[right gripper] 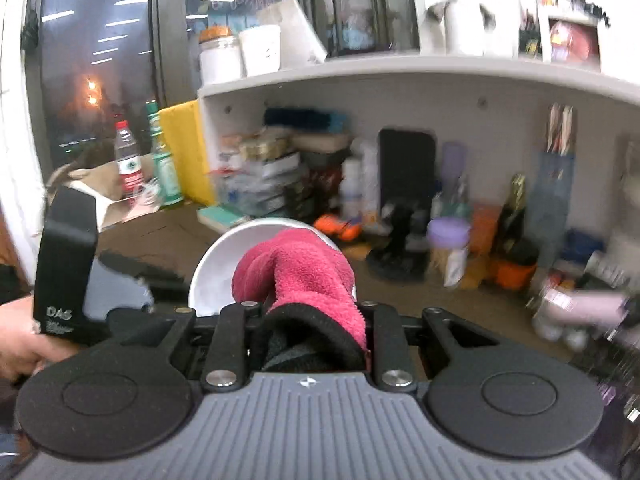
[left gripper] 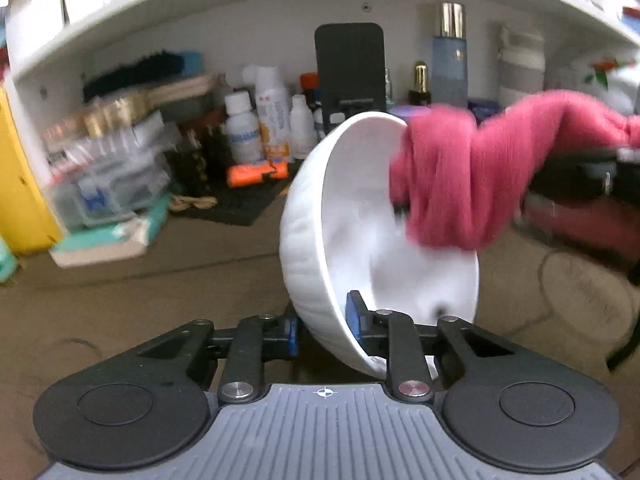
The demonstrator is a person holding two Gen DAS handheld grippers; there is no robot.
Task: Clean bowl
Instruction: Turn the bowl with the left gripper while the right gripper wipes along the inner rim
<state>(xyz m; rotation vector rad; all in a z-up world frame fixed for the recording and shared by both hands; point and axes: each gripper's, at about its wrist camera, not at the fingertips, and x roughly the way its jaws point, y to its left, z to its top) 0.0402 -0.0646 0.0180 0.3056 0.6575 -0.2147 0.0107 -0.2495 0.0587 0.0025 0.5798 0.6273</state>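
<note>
A white ribbed bowl [left gripper: 316, 240] is held tilted on its side above the brown table, its opening facing right. My left gripper [left gripper: 326, 330] is shut on the bowl's lower rim, one blue pad outside the wall and one inside. A magenta cloth [left gripper: 452, 176] presses into the bowl from the right, blurred by motion. In the right wrist view my right gripper [right gripper: 308, 320] is shut on that magenta cloth [right gripper: 296, 268], which covers most of the bowl [right gripper: 224, 264] ahead of it. The right fingertips are hidden under the cloth.
A white shelf [left gripper: 280, 4] spans the back wall over bottles [left gripper: 240, 128], a black phone on a stand [left gripper: 350, 68], stacked boxes [left gripper: 108, 152] and an orange item [left gripper: 256, 174]. A round coaster [left gripper: 588, 292] lies on the table at right. A hand [right gripper: 20, 344] holds the left gripper's handle.
</note>
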